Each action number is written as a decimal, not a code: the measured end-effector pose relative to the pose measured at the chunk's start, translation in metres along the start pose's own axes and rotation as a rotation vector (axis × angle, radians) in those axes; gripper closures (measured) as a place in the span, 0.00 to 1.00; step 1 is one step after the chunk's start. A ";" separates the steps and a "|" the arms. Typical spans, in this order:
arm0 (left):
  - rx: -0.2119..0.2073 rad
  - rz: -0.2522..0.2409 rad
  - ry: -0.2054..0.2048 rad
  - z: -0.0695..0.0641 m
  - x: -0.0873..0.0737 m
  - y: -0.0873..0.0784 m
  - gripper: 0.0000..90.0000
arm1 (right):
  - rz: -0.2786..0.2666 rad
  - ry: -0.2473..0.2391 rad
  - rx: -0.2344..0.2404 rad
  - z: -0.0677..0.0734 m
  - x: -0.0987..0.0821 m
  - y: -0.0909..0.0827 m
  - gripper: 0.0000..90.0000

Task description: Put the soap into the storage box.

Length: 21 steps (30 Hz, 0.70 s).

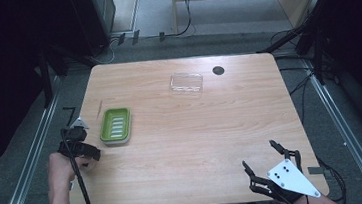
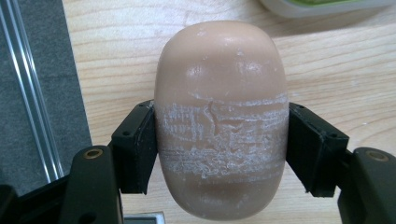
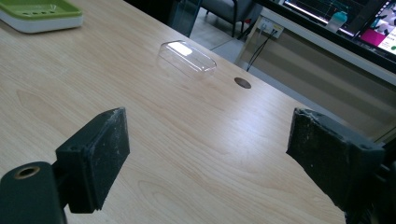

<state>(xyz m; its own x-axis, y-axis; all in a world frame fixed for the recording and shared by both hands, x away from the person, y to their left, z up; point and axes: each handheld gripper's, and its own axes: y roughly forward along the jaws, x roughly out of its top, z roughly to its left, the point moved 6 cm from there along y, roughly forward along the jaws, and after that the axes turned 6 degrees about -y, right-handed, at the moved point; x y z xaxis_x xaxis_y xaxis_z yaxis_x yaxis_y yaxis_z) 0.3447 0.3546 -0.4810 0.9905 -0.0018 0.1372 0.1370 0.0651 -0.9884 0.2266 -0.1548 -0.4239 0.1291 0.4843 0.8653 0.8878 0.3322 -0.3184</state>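
Note:
A tan oval bar of soap (image 2: 220, 116), scuffed white across its middle, sits between the jaws of my left gripper (image 2: 219, 149), which is shut on it. In the high view that left gripper (image 1: 79, 148) hangs over the table's left edge, just left of a green soap dish (image 1: 115, 125). The dish's white rim (image 2: 327, 7) also shows at the top of the left gripper view. My right gripper (image 1: 260, 160) stands open near the table's front right corner; its jaws (image 3: 205, 158) hold nothing. A clear plastic lid (image 1: 186, 83) lies at the back of the table.
A small dark round hole (image 1: 218, 70) marks the table to the right of the lid. The green dish (image 3: 39, 14) and the clear lid (image 3: 187, 58) lie far ahead in the right gripper view. Metal floor rails (image 1: 29, 167) run along both sides of the table.

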 end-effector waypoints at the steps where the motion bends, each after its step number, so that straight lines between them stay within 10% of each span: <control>1: -0.002 -0.001 0.001 -0.001 0.001 -0.001 0.37 | 0.002 -0.003 0.001 0.000 0.000 0.000 0.15; 21: -0.015 -0.037 0.036 -0.009 0.017 -0.020 0.38 | 0.024 0.022 -0.035 -0.008 -0.009 -0.011 0.15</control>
<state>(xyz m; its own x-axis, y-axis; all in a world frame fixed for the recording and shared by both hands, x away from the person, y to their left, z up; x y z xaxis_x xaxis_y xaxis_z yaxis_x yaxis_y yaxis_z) 0.3584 0.3439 -0.4599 0.9844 -0.0403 0.1710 0.1729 0.0495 -0.9837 0.2196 -0.1691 -0.4254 0.1598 0.4737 0.8661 0.8994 0.2919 -0.3255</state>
